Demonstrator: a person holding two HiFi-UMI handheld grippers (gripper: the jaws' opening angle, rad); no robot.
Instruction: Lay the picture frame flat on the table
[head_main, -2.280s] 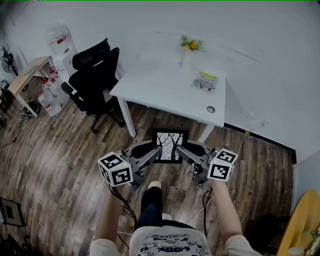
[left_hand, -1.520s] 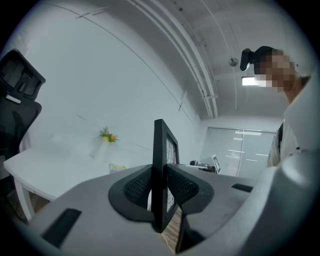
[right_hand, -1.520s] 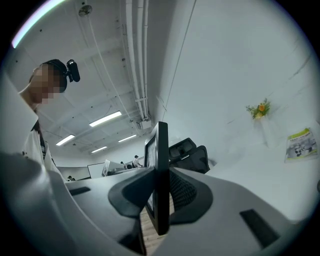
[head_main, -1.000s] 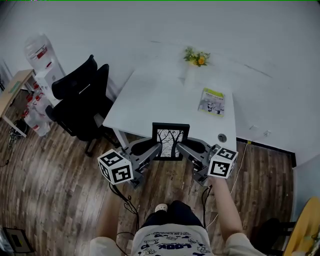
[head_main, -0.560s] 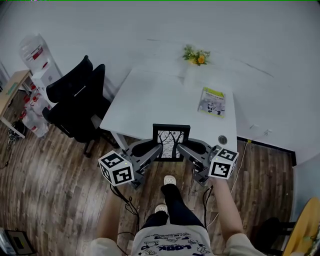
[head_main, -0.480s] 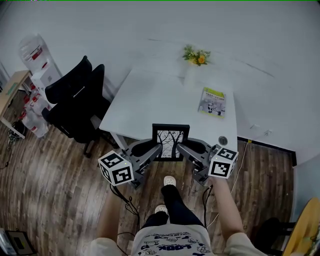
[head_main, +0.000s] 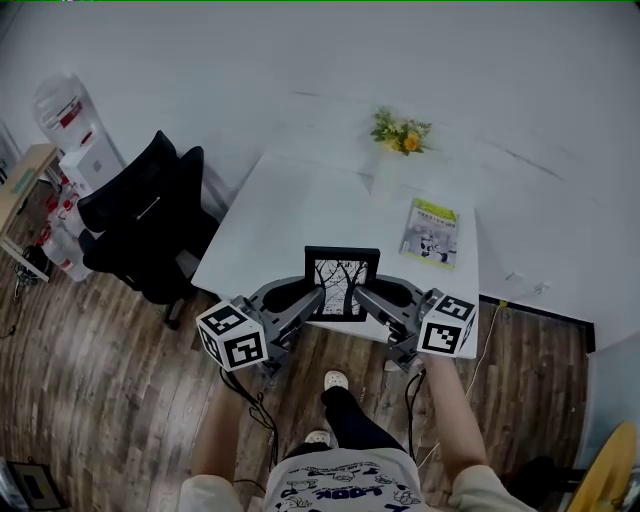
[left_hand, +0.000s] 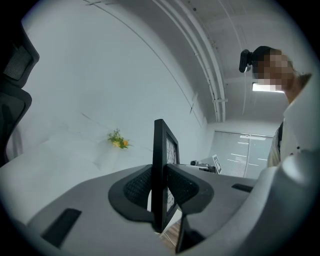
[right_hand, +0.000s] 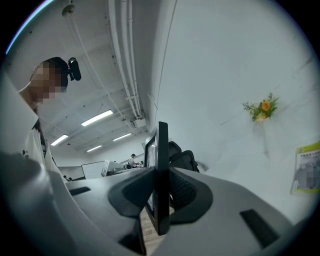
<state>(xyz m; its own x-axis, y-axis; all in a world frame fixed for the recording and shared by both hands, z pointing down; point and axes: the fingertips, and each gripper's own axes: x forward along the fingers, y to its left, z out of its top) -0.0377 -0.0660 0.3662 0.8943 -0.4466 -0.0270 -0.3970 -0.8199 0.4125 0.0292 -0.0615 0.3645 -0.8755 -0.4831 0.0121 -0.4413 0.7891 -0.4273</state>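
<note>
Currently the left gripper (head_main: 311, 299) and right gripper (head_main: 367, 298) are each pinching an opposite side edge of the thin black-rimmed tree-print picture frame (head_main: 341, 283), hanging upright between them; it is probably handling stiff, light, glass-fragile.

Soft, even indoor light; shadows faint. White table (head_main: 300, 220) washes out a bit. Ceiling lamps (right_hand: 97, 118) glare in gripper views. Heavy fisheye bend + dark vignette at edges.
</note>
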